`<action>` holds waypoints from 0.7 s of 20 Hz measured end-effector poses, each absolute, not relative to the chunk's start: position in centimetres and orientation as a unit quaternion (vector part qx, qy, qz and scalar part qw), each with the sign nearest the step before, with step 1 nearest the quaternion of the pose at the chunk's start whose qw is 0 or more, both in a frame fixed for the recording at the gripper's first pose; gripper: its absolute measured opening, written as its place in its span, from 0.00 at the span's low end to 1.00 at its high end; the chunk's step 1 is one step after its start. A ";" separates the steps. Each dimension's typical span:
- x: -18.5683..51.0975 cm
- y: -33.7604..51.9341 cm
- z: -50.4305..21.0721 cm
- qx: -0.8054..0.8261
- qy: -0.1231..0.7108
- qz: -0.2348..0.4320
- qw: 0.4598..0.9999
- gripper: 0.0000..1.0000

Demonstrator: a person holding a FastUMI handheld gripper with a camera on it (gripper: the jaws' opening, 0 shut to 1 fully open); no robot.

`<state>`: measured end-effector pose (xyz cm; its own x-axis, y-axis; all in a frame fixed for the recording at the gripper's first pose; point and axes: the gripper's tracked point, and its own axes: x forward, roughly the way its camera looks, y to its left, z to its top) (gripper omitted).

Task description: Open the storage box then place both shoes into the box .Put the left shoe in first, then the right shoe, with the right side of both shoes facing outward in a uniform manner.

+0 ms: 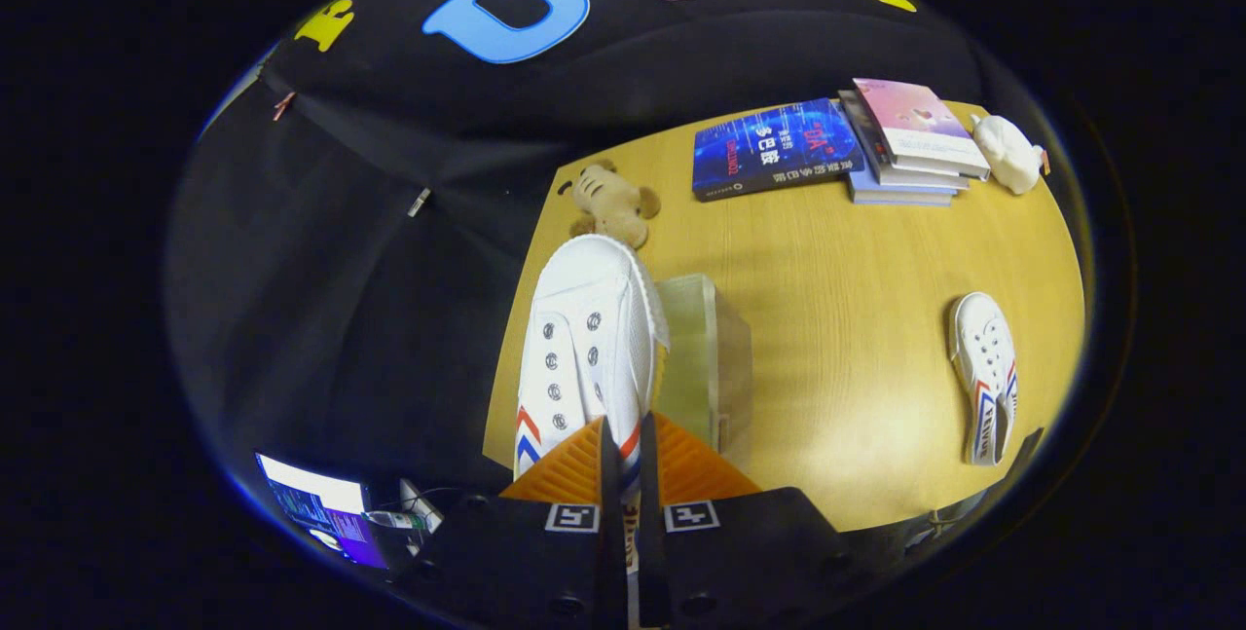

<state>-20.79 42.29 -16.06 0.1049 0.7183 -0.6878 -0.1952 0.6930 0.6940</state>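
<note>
The gripper [623, 474] pinches the heel of a white shoe [589, 338] between both fingers, toe hanging over the clear storage box [715, 357], and a grip that narrow could let the shoe swing and catch the box rim

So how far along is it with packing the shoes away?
About midway, apparently. The gripper is shut on one white shoe, held above the clear storage box beside it. Whether the box is open is unclear. The other shoe lies on the table, waiting.
</note>
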 end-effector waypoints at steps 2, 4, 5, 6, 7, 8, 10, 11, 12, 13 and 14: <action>-21.9 44.4 -17.1 0.219 0.605 0.316 0.697 0.09; -22.9 46.1 -18.1 0.214 0.619 0.309 0.690 0.09; -23.3 47.2 -18.7 0.211 0.625 0.308 0.686 0.09; -23.7 48.0 -19.3 0.209 0.630 0.306 0.682 0.09; -24.2 48.5 -19.8 0.206 0.636 0.303 0.679 0.10; -24.5 49.0 -20.2 0.201 0.643 0.303 0.674 0.09; -24.9 49.7 -21.2 0.195 0.650 0.297 0.671 0.09; -25.0 50.0 -21.6 0.193 0.654 0.294 0.670 0.09; -24.9 50.4 -22.0 0.196 0.657 0.290 0.668 0.09; -24.9 50.7 -22.2 0.198 0.659 0.287 0.667 0.09; -24.8 50.9 -22.4 0.199 0.661 0.284 0.665 0.10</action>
<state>-24.82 50.91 -22.38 -0.0355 0.6415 -0.7663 -0.1141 0.7592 0.6408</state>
